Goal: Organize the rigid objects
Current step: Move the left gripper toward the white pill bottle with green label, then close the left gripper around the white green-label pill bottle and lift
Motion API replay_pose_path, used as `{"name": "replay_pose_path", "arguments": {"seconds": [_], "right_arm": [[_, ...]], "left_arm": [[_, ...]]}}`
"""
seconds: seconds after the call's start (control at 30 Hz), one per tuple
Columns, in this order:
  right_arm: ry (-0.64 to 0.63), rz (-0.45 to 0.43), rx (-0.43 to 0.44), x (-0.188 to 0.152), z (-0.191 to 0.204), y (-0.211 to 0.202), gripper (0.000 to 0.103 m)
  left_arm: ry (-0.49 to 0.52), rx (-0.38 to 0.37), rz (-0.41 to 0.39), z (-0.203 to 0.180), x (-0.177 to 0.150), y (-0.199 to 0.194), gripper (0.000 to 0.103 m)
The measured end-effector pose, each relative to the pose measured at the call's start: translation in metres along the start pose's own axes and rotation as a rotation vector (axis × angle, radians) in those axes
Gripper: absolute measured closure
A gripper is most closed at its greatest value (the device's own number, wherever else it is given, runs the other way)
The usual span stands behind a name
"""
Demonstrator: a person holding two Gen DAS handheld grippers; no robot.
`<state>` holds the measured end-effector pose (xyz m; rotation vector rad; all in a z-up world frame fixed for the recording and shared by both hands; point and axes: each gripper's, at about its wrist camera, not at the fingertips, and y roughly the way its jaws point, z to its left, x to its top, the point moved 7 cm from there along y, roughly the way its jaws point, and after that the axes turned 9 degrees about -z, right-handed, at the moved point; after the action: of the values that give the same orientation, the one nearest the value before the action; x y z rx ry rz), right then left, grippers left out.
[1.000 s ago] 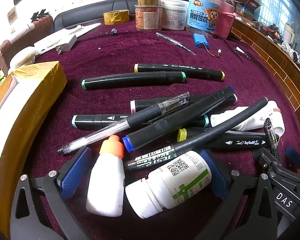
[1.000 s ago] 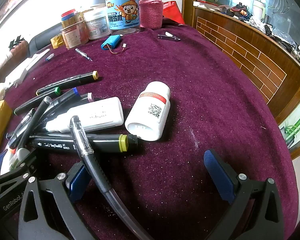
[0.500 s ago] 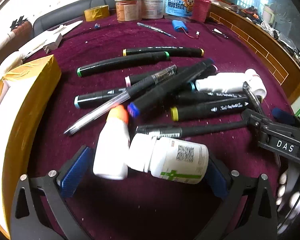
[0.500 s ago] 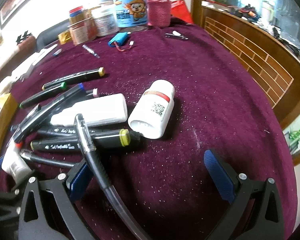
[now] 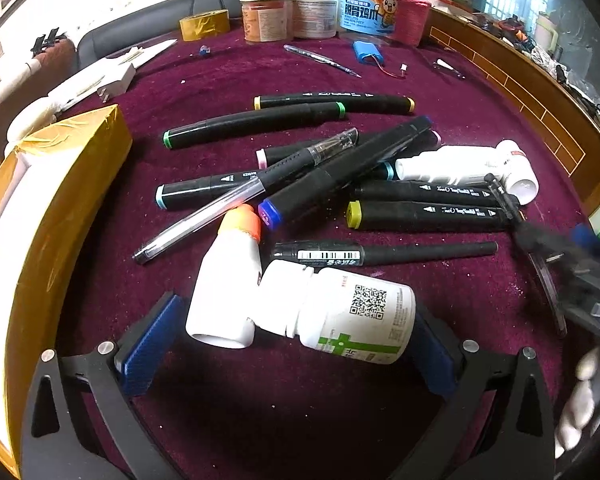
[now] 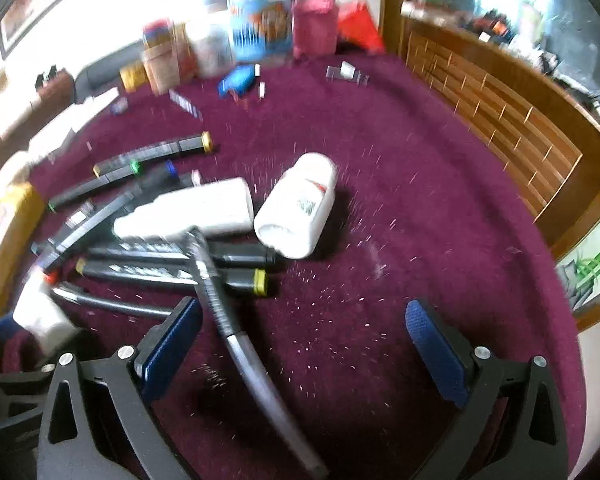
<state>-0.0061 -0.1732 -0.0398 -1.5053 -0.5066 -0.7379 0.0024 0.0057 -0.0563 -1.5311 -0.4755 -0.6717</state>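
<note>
Left gripper (image 5: 288, 344) low over the maroon table (image 5: 440, 92), jaws wide apart, straddling two toppled white bottles. Green-cross pill bottle (image 5: 340, 316) lying on its side between the blue pads, its cap end touching the orange-capped glue bottle (image 5: 230, 286). Just beyond, slim black barcode pen (image 5: 384, 253) flat on the cloth. Further in, a jumble of black markers: blue-ended marker (image 5: 340, 172) crossing a clear gel pen (image 5: 244, 196), yellow-ended marker (image 5: 426, 216) beside them. Green-ended marker (image 5: 256, 124) and gold-capped marker (image 5: 332, 102) lying apart toward the far edge. Gold-taped box (image 5: 60, 200) along the left edge.

Right gripper (image 6: 300, 344) blurred with motion, jaws spread, nothing clamped; a gel pen (image 6: 220, 300) running between them near the left pad. Red-label pill bottle (image 6: 300, 208) on its side ahead, touching a plain white bottle (image 6: 196, 210). Jars and tape rolls (image 5: 312, 8) crowding the far edge.
</note>
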Motion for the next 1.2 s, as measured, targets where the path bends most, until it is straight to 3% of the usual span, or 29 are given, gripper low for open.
{"name": "replay_pose_path", "arguments": {"seconds": [0.07, 0.17, 0.23, 0.27, 0.33, 0.43, 0.5, 0.63, 0.73, 0.83, 0.97, 1.2], "right_arm": [[0.002, -0.106, -0.012, 0.008, 0.0, -0.022, 0.003], [0.054, -0.377, -0.026, 0.028, -0.006, -0.07, 0.002], [0.098, -0.477, 0.065, 0.035, -0.005, -0.081, 0.002], [0.113, -0.434, 0.099, 0.037, -0.004, -0.071, 0.004], [0.114, -0.334, 0.087, 0.04, -0.007, -0.05, 0.011], [0.133, -0.394, -0.031, 0.045, -0.018, -0.047, 0.011], [0.124, -0.479, -0.125, 0.048, -0.025, -0.06, 0.011], [0.081, -0.584, -0.23, 0.053, -0.021, -0.079, 0.011], [0.07, -0.573, -0.241, 0.055, -0.023, -0.078, 0.011], [0.088, -0.596, -0.23, 0.055, -0.027, -0.083, 0.011], [0.095, -0.541, -0.112, 0.048, -0.025, -0.073, 0.011], [0.124, -0.493, -0.05, 0.041, -0.027, -0.065, 0.011]], "left_arm": [[-0.007, 0.008, 0.001, 0.0, 0.0, 0.0, 0.0], [-0.008, 0.013, 0.0, 0.0, 0.0, 0.001, 0.0], [-0.009, 0.012, 0.0, 0.001, 0.0, 0.001, 0.0], [-0.01, 0.012, 0.0, 0.0, 0.0, 0.001, 0.0], [-0.012, 0.01, 0.001, 0.001, 0.0, 0.001, 0.0], [-0.013, 0.01, 0.001, 0.001, 0.0, 0.001, 0.0], [-0.015, 0.016, 0.0, 0.002, 0.0, 0.0, 0.0], [-0.02, 0.016, 0.001, 0.002, 0.001, 0.001, 0.0], [-0.032, -0.012, -0.005, 0.004, 0.001, 0.0, 0.0], [-0.107, -0.118, -0.03, 0.013, 0.001, -0.011, 0.0], [-0.15, -0.166, -0.057, 0.03, 0.003, -0.026, 0.0], [-0.036, -0.156, -0.169, 0.031, 0.022, -0.051, 0.0]]}}
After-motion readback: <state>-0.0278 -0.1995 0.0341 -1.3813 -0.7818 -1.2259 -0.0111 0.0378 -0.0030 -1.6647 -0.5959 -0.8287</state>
